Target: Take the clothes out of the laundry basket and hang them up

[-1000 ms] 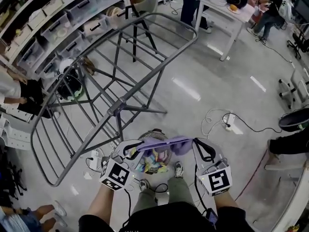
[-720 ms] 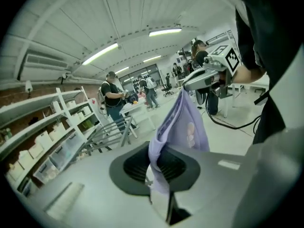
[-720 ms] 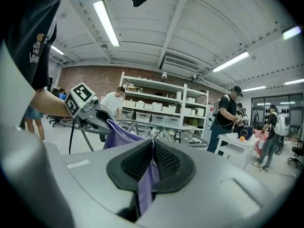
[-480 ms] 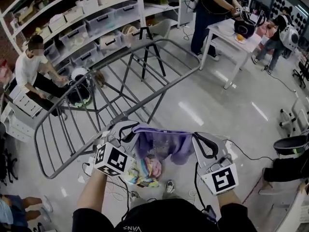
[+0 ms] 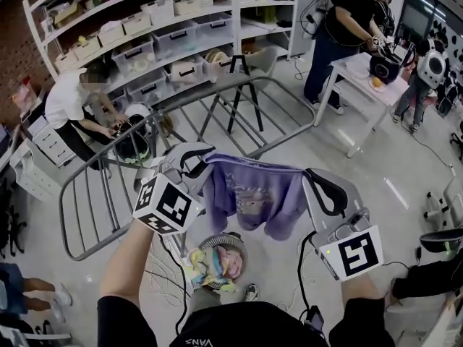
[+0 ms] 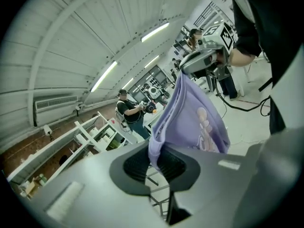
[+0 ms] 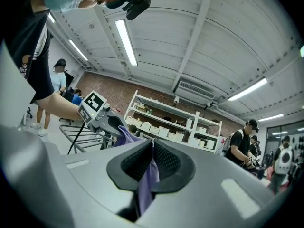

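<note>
We have one garment out and none hung yet. The left gripper [image 5: 194, 163] is clamped on one top corner of a purple shirt [image 5: 253, 197], and the right gripper [image 5: 317, 188] is clamped on the other. In each gripper view the cloth is pinched tight between the ribbed pads, with no gap showing. Between the two grips the shirt hangs spread out like a banner, its printed front towards us and its hem dangling free, so we judge it ready to go over a bar. It hangs in the air above the basket [image 5: 233, 238], touching neither the basket nor the rack [image 5: 217, 85]. The basket sits on the floor near our feet, below the shirt and slightly left, and it holds a heap of bright clothes [image 5: 215, 264], so plenty remains to take out. The rack stands on the far side of the shirt and runs off to the left. No garment shows on any bar we can see, though the shirt and the left gripper hide some of its near part. So we put the task at its start: the first piece is picked and opened out. What is left is to carry it over to the rack, drape it across a bar, let go with both grippers, and then do the same for every piece in the basket.
</note>
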`<state>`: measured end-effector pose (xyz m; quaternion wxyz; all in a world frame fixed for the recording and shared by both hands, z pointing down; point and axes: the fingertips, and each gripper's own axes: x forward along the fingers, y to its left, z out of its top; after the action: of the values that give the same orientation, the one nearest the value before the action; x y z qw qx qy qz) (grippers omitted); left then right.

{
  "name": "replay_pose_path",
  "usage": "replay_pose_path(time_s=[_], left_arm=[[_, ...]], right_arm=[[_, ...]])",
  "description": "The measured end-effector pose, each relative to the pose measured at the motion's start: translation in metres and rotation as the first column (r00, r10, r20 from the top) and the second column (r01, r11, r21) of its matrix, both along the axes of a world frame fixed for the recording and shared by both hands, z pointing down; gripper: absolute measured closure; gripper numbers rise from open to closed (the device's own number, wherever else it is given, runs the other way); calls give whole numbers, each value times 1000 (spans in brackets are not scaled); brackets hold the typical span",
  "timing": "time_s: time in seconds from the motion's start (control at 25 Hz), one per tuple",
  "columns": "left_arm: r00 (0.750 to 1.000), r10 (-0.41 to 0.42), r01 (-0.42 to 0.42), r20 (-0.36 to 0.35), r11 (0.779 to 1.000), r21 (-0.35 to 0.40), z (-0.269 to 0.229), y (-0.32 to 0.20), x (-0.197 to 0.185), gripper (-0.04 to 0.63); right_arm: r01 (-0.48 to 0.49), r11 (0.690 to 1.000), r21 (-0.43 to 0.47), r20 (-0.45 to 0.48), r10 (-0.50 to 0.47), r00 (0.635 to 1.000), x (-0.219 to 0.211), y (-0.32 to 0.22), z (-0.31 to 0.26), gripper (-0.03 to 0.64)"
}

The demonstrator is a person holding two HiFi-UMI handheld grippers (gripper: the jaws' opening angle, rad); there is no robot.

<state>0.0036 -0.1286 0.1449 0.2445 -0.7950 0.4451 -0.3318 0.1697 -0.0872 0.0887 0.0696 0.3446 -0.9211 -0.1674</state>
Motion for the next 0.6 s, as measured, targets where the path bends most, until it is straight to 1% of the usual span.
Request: replay_pose_path(time_s=[0.16,0.24,0.32,0.44,0.52,0.6], left_arm=[[999,32,-33,30,998,49,-27,-24,-22,565],[998,55,-57,28,996,64,-38,-37,-31,565],[995,93,-94,23,992,85,-52,-51,-40,565],[988,153,-154,19,979,130,-80,-74,-54,565],[984,179,-180,23,971,157,-102,-87,-62,565],[979,205,-206,21,964,166,-124,-103,-70,565]], right_arm=[[-56,997,51,-25,58,998,-27,-11,-20,600],[-84,993,78,-25,86,996,-39,-20,-31,600],[-132,986,103,-23,135,991,-50,-29,-43,600],[-226,964,143,-24,232,972,-65,-42,-65,600],[-270,945,184,-20,278,960,-75,-51,-86,600],[-312,923,223,-16,324,946,-85,-60,-106,600]])
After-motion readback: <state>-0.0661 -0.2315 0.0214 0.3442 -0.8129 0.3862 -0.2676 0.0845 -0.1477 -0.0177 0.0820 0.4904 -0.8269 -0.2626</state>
